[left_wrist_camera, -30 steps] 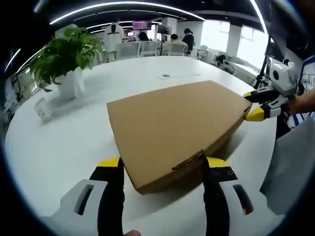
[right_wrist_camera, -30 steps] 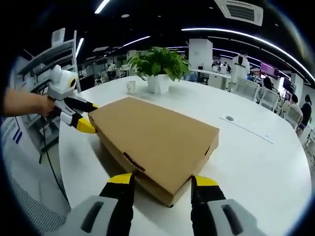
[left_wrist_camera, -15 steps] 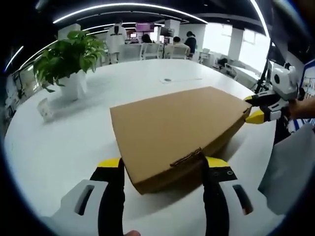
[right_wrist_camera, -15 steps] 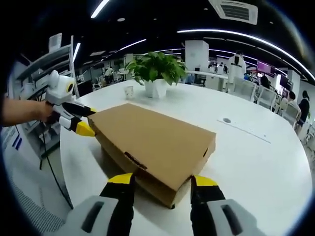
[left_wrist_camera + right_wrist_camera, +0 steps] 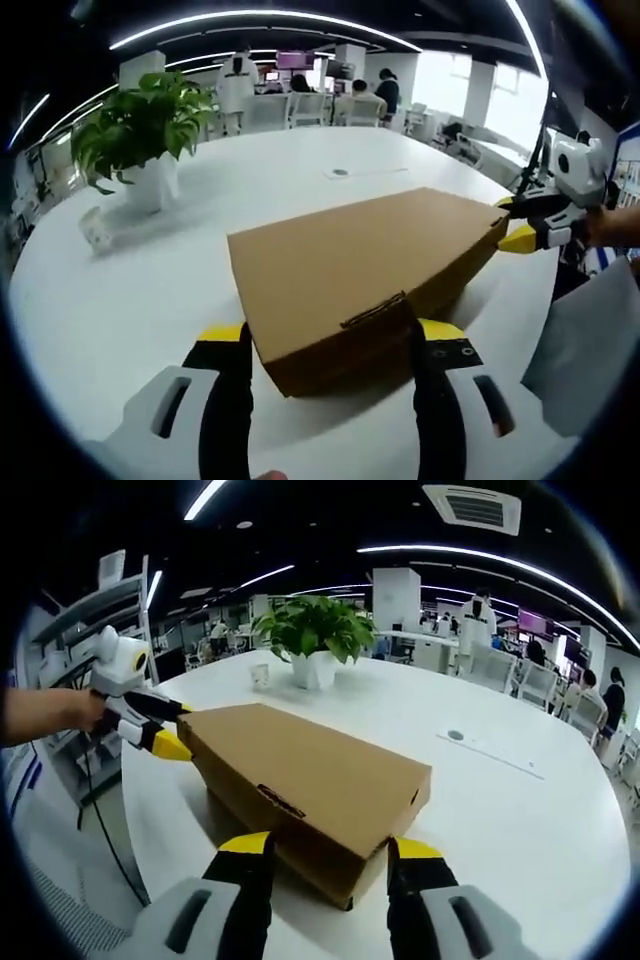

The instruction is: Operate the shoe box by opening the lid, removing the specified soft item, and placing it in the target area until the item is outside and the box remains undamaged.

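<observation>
Gripping this shoe box (image 5: 370, 275) calls for care at its edges: you are dealing with a brown corrugated cardboard carton, closed, lying flat on the white round table (image 5: 120, 300). It looks light and fairly stiff across the lid panel, but the lid lip and the small tuck tab at the box's short end will likely crease if pinched hard.

Your left gripper (image 5: 330, 345) stands at one short end of the box, its jaws spread wide to either side of the box corner and holding nothing. Your right gripper (image 5: 328, 858) stands at the opposite short end, its jaws likewise spread about that corner and empty. From each end, the other gripper shows at the far corner of the box, its yellow tips against the lid edge; whether they actually touch the cardboard cannot be told.

Take hold at the lid's front lip near the tab, not on the box wall. Lift evenly from both ends to avoid twisting the lid. The soft item is hidden inside.

Beyond the box stands a potted plant (image 5: 140, 125), with a small cup (image 5: 95, 228) near it.
</observation>
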A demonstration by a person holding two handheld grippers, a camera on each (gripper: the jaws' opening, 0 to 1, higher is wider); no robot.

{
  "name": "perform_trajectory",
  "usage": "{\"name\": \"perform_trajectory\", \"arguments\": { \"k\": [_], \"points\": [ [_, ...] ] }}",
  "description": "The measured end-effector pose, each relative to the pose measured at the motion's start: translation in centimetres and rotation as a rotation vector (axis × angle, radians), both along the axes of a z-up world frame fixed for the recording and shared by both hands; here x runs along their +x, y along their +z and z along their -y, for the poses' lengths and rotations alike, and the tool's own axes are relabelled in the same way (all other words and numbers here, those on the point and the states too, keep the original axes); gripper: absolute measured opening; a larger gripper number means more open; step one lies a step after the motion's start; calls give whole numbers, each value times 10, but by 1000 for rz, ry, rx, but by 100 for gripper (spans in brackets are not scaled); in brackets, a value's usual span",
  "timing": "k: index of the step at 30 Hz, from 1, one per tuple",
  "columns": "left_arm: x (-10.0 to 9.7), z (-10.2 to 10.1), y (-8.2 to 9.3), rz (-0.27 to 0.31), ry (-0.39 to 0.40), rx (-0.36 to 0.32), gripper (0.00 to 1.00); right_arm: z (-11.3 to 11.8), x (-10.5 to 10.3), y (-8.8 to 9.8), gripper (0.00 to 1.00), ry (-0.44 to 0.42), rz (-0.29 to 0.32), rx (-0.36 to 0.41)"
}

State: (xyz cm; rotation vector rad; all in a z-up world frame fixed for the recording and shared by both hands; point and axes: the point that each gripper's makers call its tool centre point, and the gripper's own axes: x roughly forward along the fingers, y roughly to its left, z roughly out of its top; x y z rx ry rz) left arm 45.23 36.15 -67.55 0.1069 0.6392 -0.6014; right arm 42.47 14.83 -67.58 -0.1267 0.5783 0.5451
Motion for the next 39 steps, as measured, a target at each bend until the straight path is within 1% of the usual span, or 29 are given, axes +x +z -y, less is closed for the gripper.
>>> {"name": "perform_trajectory", "arguments": {
  "k": [3,7,12,23,25,26,27,29,32,39],
  "points": [
    [0,0,3,5,1,-4,64,0,1,4,42,-6,6,1],
    [1,0,10,20,2,-7,64,0,1,12,42,-5,34,-13],
    [3,0,17,35,4,-10,64,0,3,16,42,-1,45,-11],
    [7,2,29,59,3,-24,66,-1,6,28,45,29,86,-24],
    [8,2,32,69,-3,-15,66,1,8,30,43,34,110,-57],
    [11,-1,34,91,-7,19,65,0,9,32,43,35,119,-55],
    [11,0,34,94,-13,23,64,1,11,33,43,31,119,-50],
    [14,0,37,91,-6,9,63,2,14,36,42,26,123,-41],
    [17,-2,43,105,5,-1,62,4,17,41,40,19,141,-46],
    [24,-1,50,125,19,-15,62,6,25,48,36,6,164,-44]
  ]
}}
